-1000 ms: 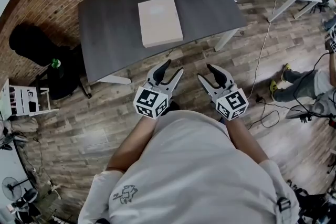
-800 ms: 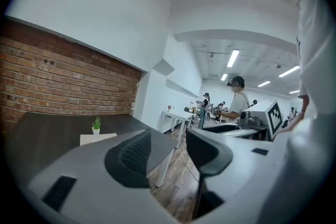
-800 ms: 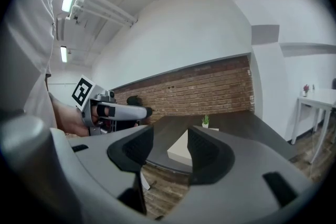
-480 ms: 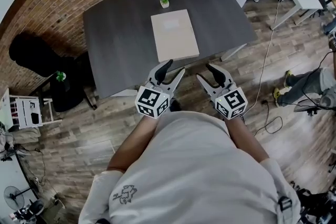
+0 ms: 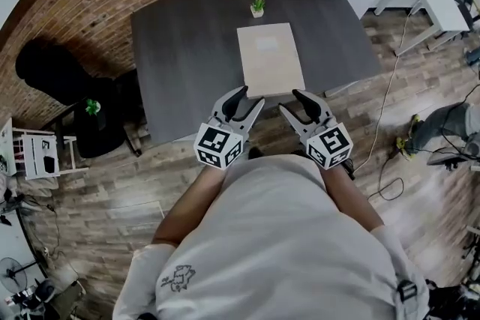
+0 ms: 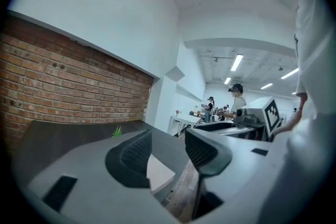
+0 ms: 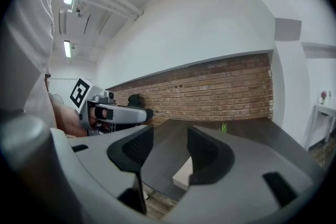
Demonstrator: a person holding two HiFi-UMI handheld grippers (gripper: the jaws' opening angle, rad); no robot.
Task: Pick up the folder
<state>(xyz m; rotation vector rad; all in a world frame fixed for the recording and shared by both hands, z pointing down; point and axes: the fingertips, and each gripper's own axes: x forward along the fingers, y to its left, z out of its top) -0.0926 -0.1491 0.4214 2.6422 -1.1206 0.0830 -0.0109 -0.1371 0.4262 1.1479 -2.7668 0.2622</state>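
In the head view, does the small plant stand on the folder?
No, the plant stands on the dark table, beyond the folder's far edge.

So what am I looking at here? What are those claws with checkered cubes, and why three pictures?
A person holds a hand-held gripper in each hand: the left gripper and the right gripper. The patterned cubes are part of them. The head view comes from a camera on the person's head, looking down; the two gripper views come from cameras riding on each gripper, looking along its fingers. On the dark table are a beige folder and a small plant. Nothing is held: both pairs of fingers stand apart, short of the folder, though the left pair has just closed a little.
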